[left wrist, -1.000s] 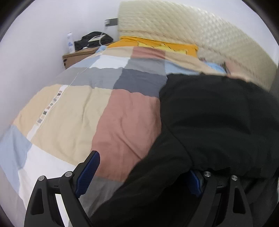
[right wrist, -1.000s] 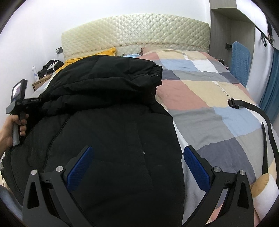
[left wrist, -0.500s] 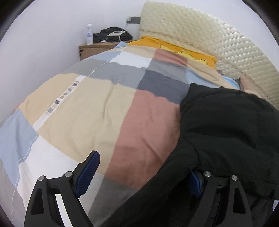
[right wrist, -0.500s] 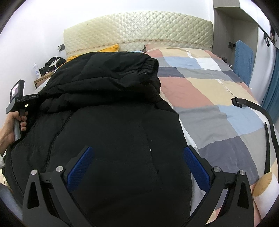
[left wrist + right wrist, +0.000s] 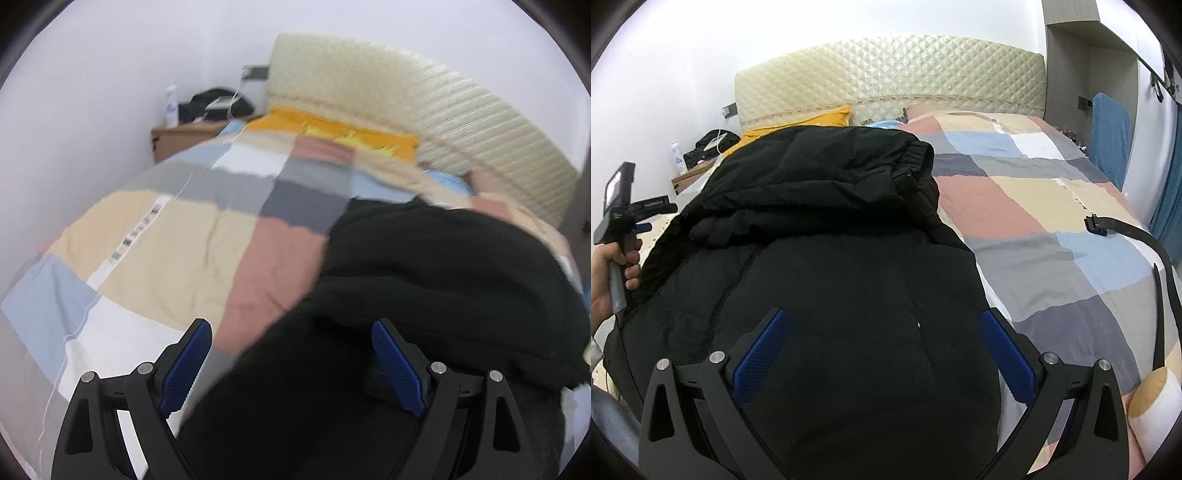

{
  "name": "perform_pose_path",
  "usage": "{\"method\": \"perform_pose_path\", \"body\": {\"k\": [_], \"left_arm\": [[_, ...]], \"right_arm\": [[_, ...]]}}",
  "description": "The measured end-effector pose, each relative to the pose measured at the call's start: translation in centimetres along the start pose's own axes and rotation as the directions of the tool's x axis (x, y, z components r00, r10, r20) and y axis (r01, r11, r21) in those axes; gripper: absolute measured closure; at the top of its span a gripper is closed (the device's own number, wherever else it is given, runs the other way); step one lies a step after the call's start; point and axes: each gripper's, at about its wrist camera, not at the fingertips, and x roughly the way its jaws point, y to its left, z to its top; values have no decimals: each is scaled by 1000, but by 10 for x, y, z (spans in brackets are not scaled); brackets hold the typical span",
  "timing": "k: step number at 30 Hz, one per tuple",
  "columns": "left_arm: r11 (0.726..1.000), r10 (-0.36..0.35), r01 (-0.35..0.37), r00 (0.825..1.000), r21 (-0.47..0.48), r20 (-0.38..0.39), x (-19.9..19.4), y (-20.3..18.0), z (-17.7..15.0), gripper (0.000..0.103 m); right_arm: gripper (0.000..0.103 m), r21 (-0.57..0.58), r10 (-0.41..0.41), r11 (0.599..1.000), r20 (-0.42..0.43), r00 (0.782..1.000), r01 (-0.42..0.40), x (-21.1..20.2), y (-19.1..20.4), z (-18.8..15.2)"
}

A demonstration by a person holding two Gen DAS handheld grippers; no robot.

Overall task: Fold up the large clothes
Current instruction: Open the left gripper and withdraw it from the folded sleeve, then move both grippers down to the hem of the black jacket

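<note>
Over one black jacket [image 5: 827,266], left tool [image 5: 291,365] and right tool [image 5: 882,350] gape empty.

Big black padded puffer jacket [image 5: 827,258] sprawled across the near left part of the bed. Bulky, matte, quilted. Upper part folded back over the body in a thick rumpled heap toward the headboard, elastic-gathered edge on its right. Long zipper line down the left. Lower body lying fairly flat.
</note>
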Motion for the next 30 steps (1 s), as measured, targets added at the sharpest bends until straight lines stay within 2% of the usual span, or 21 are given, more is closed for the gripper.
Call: {"method": "perform_pose_path", "body": {"k": [4, 9, 11, 16, 21, 24, 27, 30], "left_arm": [[995, -97, 97, 994, 10, 44, -49, -24, -8, 14], [985, -159, 152, 982, 80, 99, -95, -52, -28, 14], [974, -201, 187, 974, 125, 104, -114, -63, -41, 14], [948, -257, 221, 956, 231, 139, -162, -82, -61, 14], [927, -326, 289, 935, 238, 136, -204, -83, -84, 14], [923, -332, 297, 936, 245, 117, -219, -79, -101, 14], [922, -330, 294, 937, 251, 114, -235, -75, -117, 14], [932, -315, 277, 938, 235, 142, -247, -67, -127, 14]], "right_arm": [[0, 11, 8, 1000, 16, 1000, -8, -5, -2, 0], [0, 36, 12, 999, 42, 999, -14, -15, -9, 1], [0, 45, 15, 999, 48, 999, -18, -18, -10, 1], [0, 27, 36, 999, 71, 997, -38, -28, -6, 1], [0, 59, 90, 994, 90, 992, -96, -45, -9, -4], [0, 94, 126, 986, 103, 987, -136, -57, -13, -9], [0, 84, 117, 988, 134, 984, -129, -72, -12, -14], [0, 77, 118, 989, 138, 983, -130, -79, -10, -16]]}}
